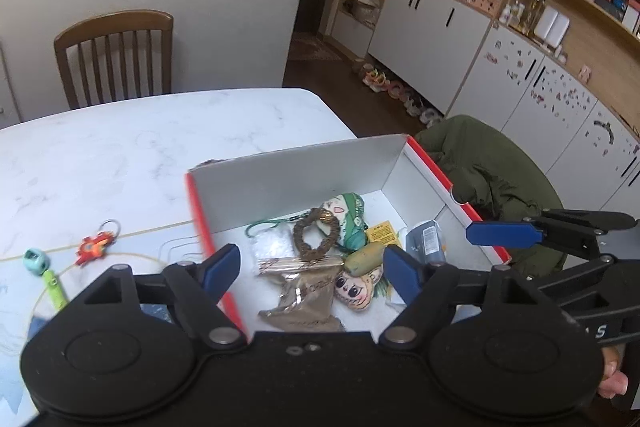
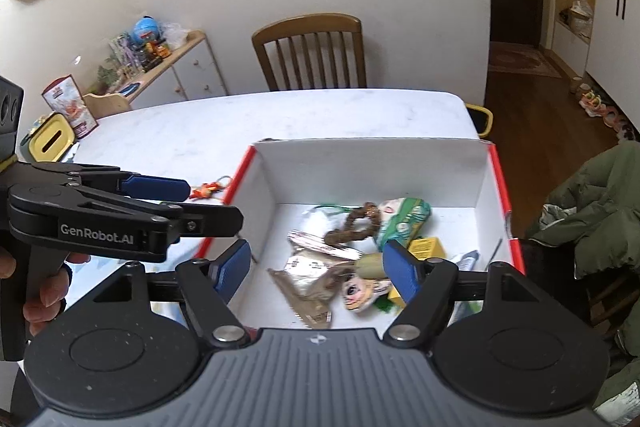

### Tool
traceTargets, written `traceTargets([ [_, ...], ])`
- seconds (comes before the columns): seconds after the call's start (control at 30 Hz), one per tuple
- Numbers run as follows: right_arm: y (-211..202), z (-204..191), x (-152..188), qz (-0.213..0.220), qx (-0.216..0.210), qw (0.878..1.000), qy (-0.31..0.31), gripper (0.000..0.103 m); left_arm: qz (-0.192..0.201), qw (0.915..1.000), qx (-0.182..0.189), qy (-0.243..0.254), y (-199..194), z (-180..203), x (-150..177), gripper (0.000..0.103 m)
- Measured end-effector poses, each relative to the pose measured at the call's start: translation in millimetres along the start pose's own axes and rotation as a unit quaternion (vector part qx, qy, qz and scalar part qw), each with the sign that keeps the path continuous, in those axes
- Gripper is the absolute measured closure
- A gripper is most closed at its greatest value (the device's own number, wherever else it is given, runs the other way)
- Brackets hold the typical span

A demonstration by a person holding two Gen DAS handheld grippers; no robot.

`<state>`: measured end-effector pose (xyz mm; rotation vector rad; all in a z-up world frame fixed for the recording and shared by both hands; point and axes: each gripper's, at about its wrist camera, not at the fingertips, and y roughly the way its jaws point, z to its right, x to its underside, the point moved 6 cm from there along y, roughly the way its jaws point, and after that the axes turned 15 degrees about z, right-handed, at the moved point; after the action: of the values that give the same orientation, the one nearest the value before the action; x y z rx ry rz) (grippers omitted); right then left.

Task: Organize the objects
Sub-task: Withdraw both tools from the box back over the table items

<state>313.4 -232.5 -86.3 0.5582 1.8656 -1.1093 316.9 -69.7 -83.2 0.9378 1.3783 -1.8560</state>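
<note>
Both your grippers — left gripper (image 1: pixel 312 273), right gripper (image 2: pixel 316 269) — hover with fingers spread wide and empty over the red-edged box (image 1: pixel 296 167), so swing left for the orange keychain (image 1: pixel 93 247) and green toy (image 1: pixel 38 261) on the worktop (image 1: pixel 120 147), closing squarely.

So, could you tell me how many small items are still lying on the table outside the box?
2 show: an orange keychain beside the box's left wall, and a teal-and-green charm further left of it. The left gripper hides part of the table, so more may lie there.
</note>
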Motion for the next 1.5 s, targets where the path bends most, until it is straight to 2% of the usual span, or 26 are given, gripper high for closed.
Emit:
traceTargets([
  [0.23, -3.5, -31.6, 1.4, 0.005, -0.010, 1.000, 0.004, 0.026, 0.028, 0.9993, -0.021, -0.014, -36.7, -29.1, 3.3, 0.013],
  [0.47, 1.9, -64.6, 3.7, 0.011, -0.014, 1.000, 0.016, 0.018, 0.041, 0.9978, -0.047, -0.025, -65.0, -68.7, 7.6, 0.004],
  [0.57, 6.0, -81.5, 4.3, 0.012, -0.021, 1.000, 0.019, 0.017, 0.044, 0.9972, -0.055, -0.024, -74.9, -85.2, 10.4, 0.001],
  [0.87, 29.0, -128.6, 6.5, 0.015, -0.010, 1.000, 0.025, 0.010, 0.042, 0.9952, -0.082, -0.033, -92.2, -147.5, 24.7, 0.000],
  [1.17, 75.3, -170.7, 8.3, -0.007, 0.004, 1.000, 0.015, 0.010, 0.024, 0.9940, -0.095, -0.048, -87.3, -208.3, 51.9, 0.000],
  [1.5, 148.8, -197.5, 18.1, -0.067, 0.028, 0.997, 0.004, 0.010, 0.013, 0.9960, -0.078, -0.041, -62.5, -230.4, 82.7, 0.000],
])
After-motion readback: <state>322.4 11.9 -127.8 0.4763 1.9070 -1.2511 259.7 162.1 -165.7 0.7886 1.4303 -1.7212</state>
